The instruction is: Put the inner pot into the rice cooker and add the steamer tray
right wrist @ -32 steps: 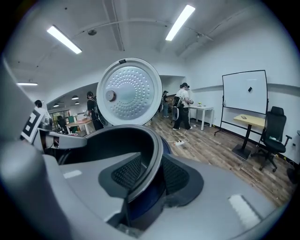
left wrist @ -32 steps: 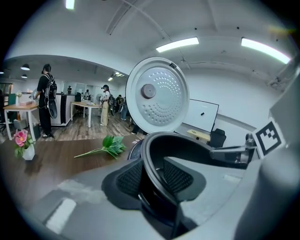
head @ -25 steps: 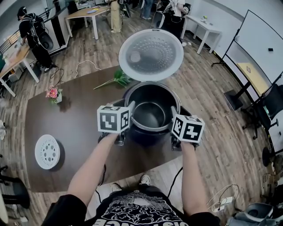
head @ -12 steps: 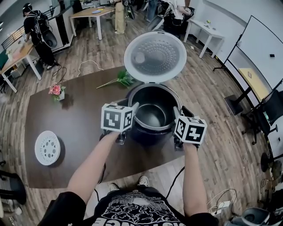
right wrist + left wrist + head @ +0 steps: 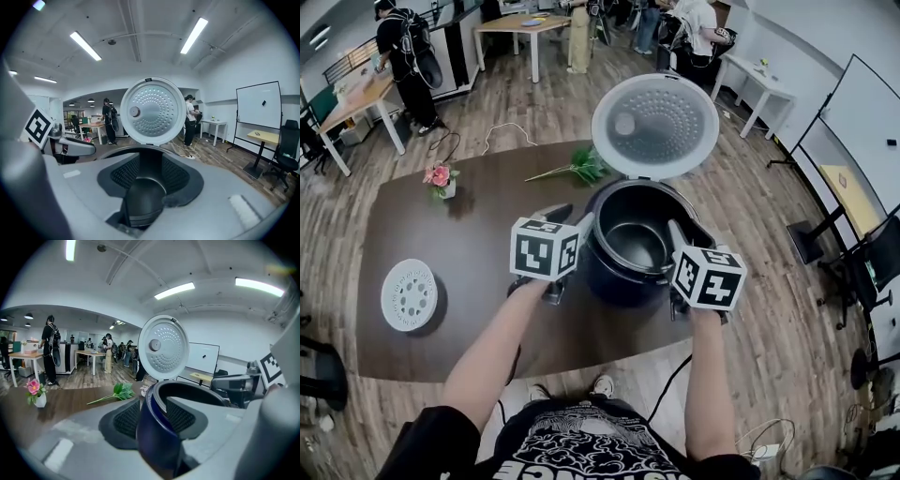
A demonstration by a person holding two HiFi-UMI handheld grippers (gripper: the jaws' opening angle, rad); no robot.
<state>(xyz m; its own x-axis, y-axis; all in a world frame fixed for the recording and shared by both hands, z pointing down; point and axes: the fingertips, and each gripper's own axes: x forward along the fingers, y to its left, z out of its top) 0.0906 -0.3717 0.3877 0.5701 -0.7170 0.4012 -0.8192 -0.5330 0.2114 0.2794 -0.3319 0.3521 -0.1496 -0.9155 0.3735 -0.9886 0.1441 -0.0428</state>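
The pot [image 5: 636, 246] sat inside the cooker [image 5: 614, 279], whose lid [image 5: 654, 127] stood raised behind it. My left tool [image 5: 570, 221] straddled the cooker's left wall, its jaws just opening and loose around it. My right tool [image 5: 686, 234] was parted over the cooker's dark right rim, pressing nothing. The tray [image 5: 409, 294] lay on the counter [image 5: 487, 234], well left of the cooker.

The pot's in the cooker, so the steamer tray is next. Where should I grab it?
Probably take the steamer tray by its outer rim, coming steeply from above. It lies flat on the table as a thin perforated disc, so only the edge gives the tool purchase.
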